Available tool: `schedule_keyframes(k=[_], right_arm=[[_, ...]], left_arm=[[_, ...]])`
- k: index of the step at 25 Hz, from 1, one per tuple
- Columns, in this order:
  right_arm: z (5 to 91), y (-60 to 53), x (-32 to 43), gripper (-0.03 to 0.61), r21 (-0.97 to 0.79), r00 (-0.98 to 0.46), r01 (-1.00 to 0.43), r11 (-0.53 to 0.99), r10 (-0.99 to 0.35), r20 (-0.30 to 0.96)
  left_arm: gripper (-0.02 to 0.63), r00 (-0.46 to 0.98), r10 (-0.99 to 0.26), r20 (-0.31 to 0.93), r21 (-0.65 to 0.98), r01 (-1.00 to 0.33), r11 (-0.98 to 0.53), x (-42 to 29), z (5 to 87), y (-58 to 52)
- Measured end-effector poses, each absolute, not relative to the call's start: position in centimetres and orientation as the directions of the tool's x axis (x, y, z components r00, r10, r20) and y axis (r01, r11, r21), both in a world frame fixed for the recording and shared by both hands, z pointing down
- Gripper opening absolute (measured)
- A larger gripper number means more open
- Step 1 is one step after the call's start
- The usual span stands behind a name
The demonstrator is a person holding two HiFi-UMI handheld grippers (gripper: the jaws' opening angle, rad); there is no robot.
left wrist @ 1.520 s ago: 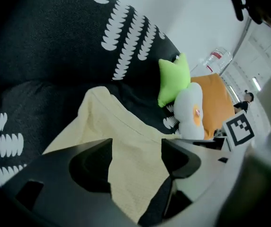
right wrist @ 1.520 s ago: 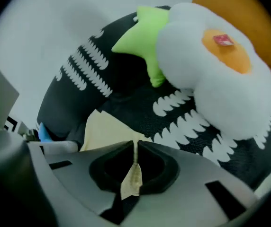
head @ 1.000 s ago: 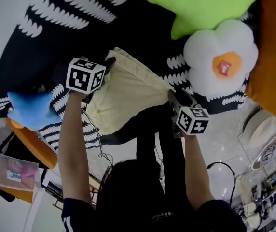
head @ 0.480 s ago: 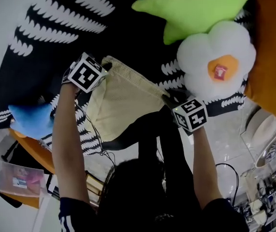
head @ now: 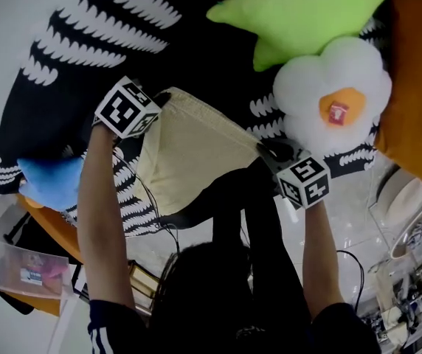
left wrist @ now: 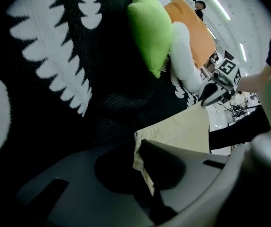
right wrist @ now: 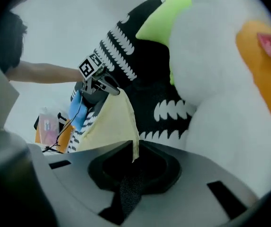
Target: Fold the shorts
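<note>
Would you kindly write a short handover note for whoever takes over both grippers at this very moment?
Left gripper: jaws have just been closing and now pinch one top corner of the beige shorts.
Right gripper: jaws have just been closing and now pinch the opposite corner.
Shorts: stretched between both grippers, over the black-and-white cover.
Done: both corners gripped.
Left: make the fold and lay the shorts down; no fold shows yet.

One corner of the shorts (left wrist: 183,131) vanishes inside my left gripper (left wrist: 142,174) and another inside my right gripper (right wrist: 133,167). Both pairs of jaws have just been closing on the cloth. From above, my head (head: 218,293) covers the shorts' lower hem and the blanket's (head: 85,28) near edge. The orange cushion (head: 417,87) at the blanket's right edge is cut off. The clutter (head: 410,286) beyond is too small to tell.
</note>
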State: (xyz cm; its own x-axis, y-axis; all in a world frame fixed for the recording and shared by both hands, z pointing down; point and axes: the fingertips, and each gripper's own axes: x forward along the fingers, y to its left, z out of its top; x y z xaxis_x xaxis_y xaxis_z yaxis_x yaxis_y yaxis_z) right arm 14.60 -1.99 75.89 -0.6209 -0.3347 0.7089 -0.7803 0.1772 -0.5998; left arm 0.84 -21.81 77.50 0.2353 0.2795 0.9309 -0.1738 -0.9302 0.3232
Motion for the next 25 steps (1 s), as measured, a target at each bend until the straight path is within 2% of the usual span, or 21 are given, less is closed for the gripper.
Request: schedule_keyframes(k=[7, 11, 14, 18, 21, 25], right_arm=[[74.0, -5.7, 19.7, 0.049, -0.483, -0.554, -0.832, 0.273, -0.364, 0.749], [74.0, -5.2, 20.6, 0.048, -0.452, -0.539, -0.840, 0.302, -0.356, 0.764], [74.3, -4.4, 19.7, 0.049, -0.413, -0.521, -0.843, 0.345, -0.329, 0.788], [75.7, -4.7, 19.9, 0.080, -0.378, -0.475, -0.870, 0.316, -0.339, 0.812], [76.4, -4.9, 19.8, 0.150, -0.350, -0.446, -0.883, 0.312, -0.332, 0.831], [77.7, -4.9, 20.4, 0.149, -0.298, -0.376, -0.916, 0.270, -0.311, 0.873]], left_arm=[[0.038, 0.296, 0.142, 0.945, 0.192, -0.145, -0.971, 5.6, 76.1, -25.0], [0.038, 0.326, 0.153, 0.933, 0.192, -0.092, -0.977, 7.4, 75.5, -25.1], [0.038, 0.278, 0.184, 0.943, 0.198, -0.023, -0.980, 6.7, 75.2, -24.3], [0.038, 0.241, 0.179, 0.954, 0.177, 0.030, -0.984, 6.1, 75.7, -23.8], [0.038, 0.247, 0.151, 0.957, 0.147, 0.032, -0.989, 6.2, 75.7, -24.4], [0.038, 0.252, 0.151, 0.956, 0.140, 0.059, -0.988, 6.3, 75.6, -24.3]])
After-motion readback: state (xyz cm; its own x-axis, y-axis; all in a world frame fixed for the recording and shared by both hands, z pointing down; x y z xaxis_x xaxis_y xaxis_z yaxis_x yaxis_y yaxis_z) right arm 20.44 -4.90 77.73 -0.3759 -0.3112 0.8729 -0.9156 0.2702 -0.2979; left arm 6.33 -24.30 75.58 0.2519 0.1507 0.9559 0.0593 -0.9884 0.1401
